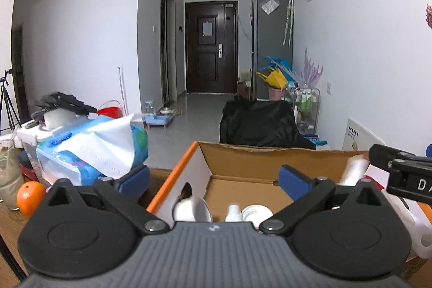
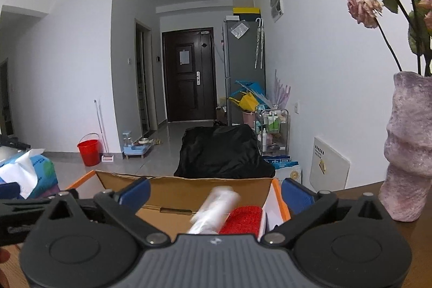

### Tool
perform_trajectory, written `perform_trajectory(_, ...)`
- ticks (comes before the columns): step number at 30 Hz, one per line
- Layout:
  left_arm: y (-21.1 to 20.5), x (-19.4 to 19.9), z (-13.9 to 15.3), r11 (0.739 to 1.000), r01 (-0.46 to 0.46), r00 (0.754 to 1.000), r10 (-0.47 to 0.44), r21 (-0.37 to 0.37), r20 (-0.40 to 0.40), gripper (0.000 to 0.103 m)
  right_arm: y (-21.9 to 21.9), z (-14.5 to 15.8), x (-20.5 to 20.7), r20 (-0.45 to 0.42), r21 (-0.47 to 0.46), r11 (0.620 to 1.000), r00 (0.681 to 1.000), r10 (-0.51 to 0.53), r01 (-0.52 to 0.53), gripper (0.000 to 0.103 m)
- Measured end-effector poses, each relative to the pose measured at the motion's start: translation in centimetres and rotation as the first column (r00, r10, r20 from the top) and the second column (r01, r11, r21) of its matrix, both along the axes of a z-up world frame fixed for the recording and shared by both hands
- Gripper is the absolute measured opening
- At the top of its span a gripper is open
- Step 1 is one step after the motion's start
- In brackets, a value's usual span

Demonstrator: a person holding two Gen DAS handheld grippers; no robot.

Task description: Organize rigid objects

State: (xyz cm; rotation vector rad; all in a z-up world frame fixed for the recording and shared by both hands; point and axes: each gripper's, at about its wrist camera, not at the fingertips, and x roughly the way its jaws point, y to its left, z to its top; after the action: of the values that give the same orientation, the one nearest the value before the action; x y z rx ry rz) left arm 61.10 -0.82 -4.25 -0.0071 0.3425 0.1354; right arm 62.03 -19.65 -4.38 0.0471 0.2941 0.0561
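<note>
An open cardboard box (image 1: 237, 153) with orange edges stands on the wooden table. In the left wrist view it holds a white cup (image 1: 186, 209), a small white spray bottle (image 1: 233, 211) and a white ribbed lid (image 1: 256, 212). My left gripper (image 1: 216, 180) is open and empty above the box's near side. In the right wrist view the box (image 2: 189, 185) holds a clear plastic roll (image 2: 213, 209) and a red scouring pad (image 2: 241, 219). My right gripper (image 2: 216, 193) is open and empty over them; it also shows in the left wrist view (image 1: 405, 172).
A blue tissue pack (image 1: 91, 150), an orange (image 1: 29, 196) and a glass jar (image 1: 9, 177) sit left of the box. A pink vase (image 2: 407, 150) with flowers stands on the table at the right. A black-covered chair (image 1: 259, 123) is behind the box.
</note>
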Motion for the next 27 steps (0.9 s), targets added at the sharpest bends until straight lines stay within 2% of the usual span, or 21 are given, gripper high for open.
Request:
perform_trajectory(8, 1.3, -1.4, 0.8, 0.998, -0.02, 1.0, 0.02, -0.065, -0.002, 0.103, -0.9, 0.7, -1.8, 0.01, 0.007, 1.0, 1.0, 0.001, -0.001, 0.103)
perform_trajectory(12, 1.6, -3.7, 1.9, 0.998, -0.039, 0.999, 0.04, -0.057, 0.021, 0.103, -1.6, 1.6, -4.2, 0.019, 0.006, 1.0, 1.0, 0.002, -0.002, 0.103)
perform_trajectory(18, 1.9, -9.2, 3.5, 0.998, -0.021, 0.998, 0.024, -0.055, 0.053, 0.103, -2.9, 2.9, -9.5, 0.016, 0.012, 1.0, 1.0, -0.004, 0.003, 0.103)
perform_trajectory(27, 1.2, -19.9, 5.5, 0.997, 0.039, 0.998, -0.035, -0.071, 0.056, 0.103, -4.1, 5.3, -20.4, 0.028, -0.006, 1.0, 1.0, 0.002, -0.002, 0.103)
